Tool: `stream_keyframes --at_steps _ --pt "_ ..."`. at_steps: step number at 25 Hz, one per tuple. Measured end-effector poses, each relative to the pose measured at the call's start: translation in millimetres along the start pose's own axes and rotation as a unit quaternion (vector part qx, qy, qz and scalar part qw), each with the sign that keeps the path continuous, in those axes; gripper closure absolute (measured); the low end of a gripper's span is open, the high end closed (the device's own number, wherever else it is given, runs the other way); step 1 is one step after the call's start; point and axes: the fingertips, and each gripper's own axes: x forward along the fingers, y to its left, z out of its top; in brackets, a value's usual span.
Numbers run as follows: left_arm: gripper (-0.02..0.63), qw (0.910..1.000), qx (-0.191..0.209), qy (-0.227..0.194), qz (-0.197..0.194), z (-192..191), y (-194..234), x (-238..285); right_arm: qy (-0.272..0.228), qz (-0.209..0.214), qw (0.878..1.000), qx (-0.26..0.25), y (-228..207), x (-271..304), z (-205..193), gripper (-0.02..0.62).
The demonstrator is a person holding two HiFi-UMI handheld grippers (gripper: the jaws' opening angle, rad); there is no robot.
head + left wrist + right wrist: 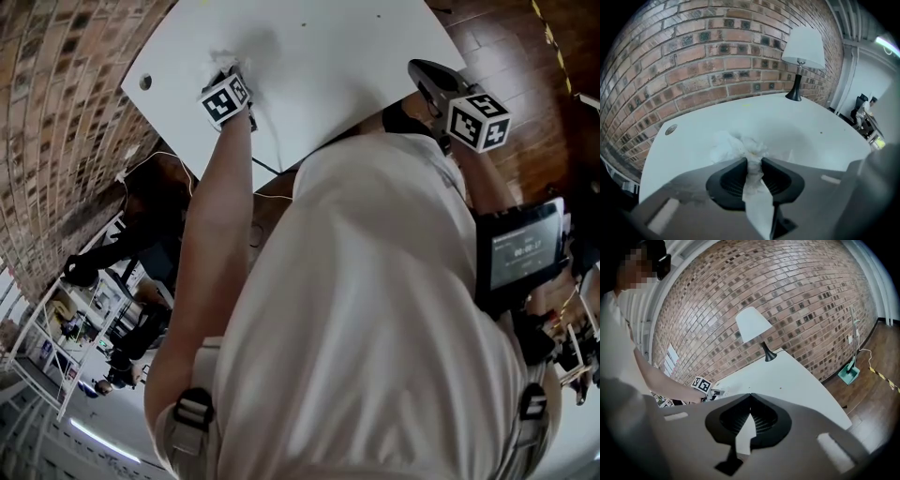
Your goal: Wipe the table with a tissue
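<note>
**Crumpled white paper tissue** [733, 146], bunched against the smooth white tabletop [820, 140] on the side nearer the wall. A loose tail of the sheet trails back between the jaws.

The left gripper [753, 161] is clenched on the tissue's gathered neck, its dark ribbed pads pressing the paper from both sides, and it points steeply down. In the head view the same wad [225, 58] lies just ahead of the left gripper [230, 89], on the left part of the tabletop [356, 47].

**Handling, as judged:** the tissue is very light, soft and easily torn. It would slip free if pinched by a thin edge, so the hold belongs on the bunched middle. Enough wad should sit forward of the jaws to meet the surface before the hard tips do.

The right gripper [751, 394] is held by the right-hand edge of the tabletop [801, 380], jaws closed tip to tip with nothing between them.

**Surroundings:**
- A lamp with a white conical shade and black stem [802, 51] stands at the far corner, well apart from the wad.
- A small round metal disc [671, 130] is set in the surface beside the red-brown brick wall [693, 56].
- Dark wooden floor [525, 56] lies beyond.

**Obstacles, as judged:** only the lamp base limits long strokes, and the disc may snag the paper.
</note>
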Motion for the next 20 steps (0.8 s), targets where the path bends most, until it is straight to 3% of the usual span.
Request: stream_keyframes --at_steps 4,9,14,20 --pt "0.511 0.9983 0.057 0.008 -0.008 1.9 -23.0 3.6 -0.002 -0.001 1.000 0.001 -1.5 -0.2 0.9 0.588" --pt "0.514 0.9853 0.161 0.009 -0.057 -12.6 -85.3 6.0 -0.005 -0.002 1.000 0.002 2.2 -1.7 1.3 0.588" --pt "0.514 0.9743 0.190 -0.021 -0.119 -21.6 -145.5 -6.5 -0.009 -0.003 1.000 0.005 4.2 -2.5 -1.0 0.588" --pt "0.514 0.9646 0.221 -0.004 -0.144 -36.9 -159.3 -8.8 -0.010 -0.005 1.000 0.004 6.6 -1.2 -1.2 0.588"
